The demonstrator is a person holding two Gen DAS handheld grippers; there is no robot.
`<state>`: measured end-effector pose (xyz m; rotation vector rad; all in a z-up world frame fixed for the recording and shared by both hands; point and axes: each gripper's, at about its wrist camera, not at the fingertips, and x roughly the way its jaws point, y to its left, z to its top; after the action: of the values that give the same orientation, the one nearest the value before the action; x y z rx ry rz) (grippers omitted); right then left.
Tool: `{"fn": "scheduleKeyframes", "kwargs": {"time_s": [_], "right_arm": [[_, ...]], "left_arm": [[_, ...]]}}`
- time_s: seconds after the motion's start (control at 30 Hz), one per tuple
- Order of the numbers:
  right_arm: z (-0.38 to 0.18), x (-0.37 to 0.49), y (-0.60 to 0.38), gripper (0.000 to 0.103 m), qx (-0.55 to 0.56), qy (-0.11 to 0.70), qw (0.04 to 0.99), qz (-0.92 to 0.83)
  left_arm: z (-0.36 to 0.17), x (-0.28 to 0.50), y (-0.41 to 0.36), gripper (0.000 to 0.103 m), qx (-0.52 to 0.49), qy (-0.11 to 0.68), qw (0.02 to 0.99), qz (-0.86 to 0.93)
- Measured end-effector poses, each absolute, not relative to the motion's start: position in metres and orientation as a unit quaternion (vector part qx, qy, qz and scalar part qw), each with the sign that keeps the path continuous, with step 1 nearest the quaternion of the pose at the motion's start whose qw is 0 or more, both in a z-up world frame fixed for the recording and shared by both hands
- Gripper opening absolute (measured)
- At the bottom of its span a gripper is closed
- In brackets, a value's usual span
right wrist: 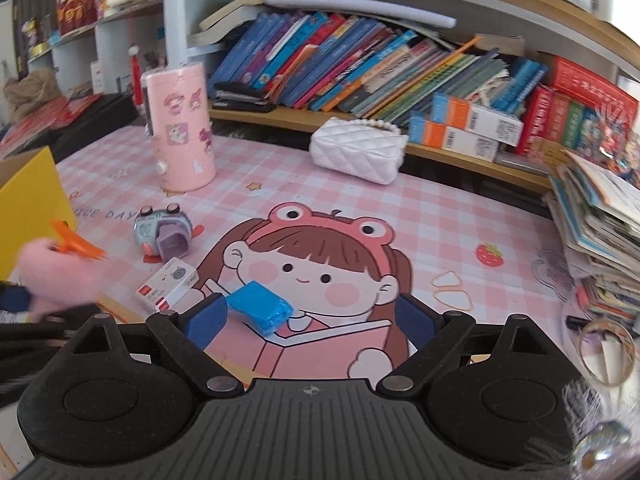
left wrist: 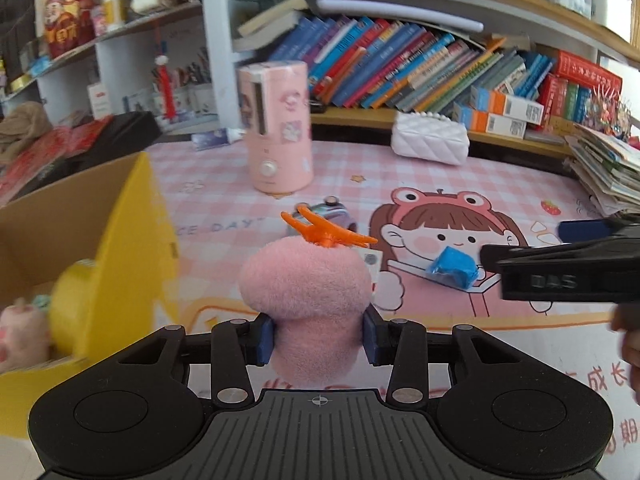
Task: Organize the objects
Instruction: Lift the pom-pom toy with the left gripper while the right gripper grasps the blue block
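left gripper [left wrist: 318, 338] tight on pink plush [left wrist: 306, 288]

A fuzzy pink felt toy [left wrist: 306, 296] with glossy orange plastic propeller [left wrist: 326, 234]; crinkled blue plastic packet [right wrist: 258, 307] on smooth printed tablecloth [right wrist: 440, 216].

1. The left wrist view looks forward and down along its fingers [left wrist: 266, 340], close over the worktop [left wrist: 460, 184], facing the shelf [left wrist: 400, 118] at the far edge; a box [left wrist: 132, 216] stands at the left edge.
2. The right wrist view sits just beside it, also low and tilted down, facing the same shelf [right wrist: 360, 132].
3. Both share the pink canister [left wrist: 278, 128] [right wrist: 182, 128], white purse [left wrist: 430, 138] [right wrist: 356, 154], blue packet [left wrist: 454, 266] [right wrist: 258, 306] and books [left wrist: 400, 64] [right wrist: 360, 64].
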<state>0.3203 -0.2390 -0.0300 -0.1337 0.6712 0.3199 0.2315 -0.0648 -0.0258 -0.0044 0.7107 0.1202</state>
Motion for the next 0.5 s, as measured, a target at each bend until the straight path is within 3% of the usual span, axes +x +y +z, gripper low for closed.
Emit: {"fn": "scheduleKeyframes", "kwargs": {"time_s": [0.33, 0.5], "right_arm": [[-0.056, 0.343, -0.213, 0.093, -0.095, 0.332, 0.914, 0.213], [-0.068, 0.354, -0.203, 0.088, -0.101, 0.348, 0.906, 0.218]], "left_arm": [[-0.014, 0.201, -0.058, 0.04, -0.007, 0.348, 0.936, 0.06], [-0.013, 0.199, -0.057, 0.04, -0.006, 0.347, 0.936, 0.062]]}}
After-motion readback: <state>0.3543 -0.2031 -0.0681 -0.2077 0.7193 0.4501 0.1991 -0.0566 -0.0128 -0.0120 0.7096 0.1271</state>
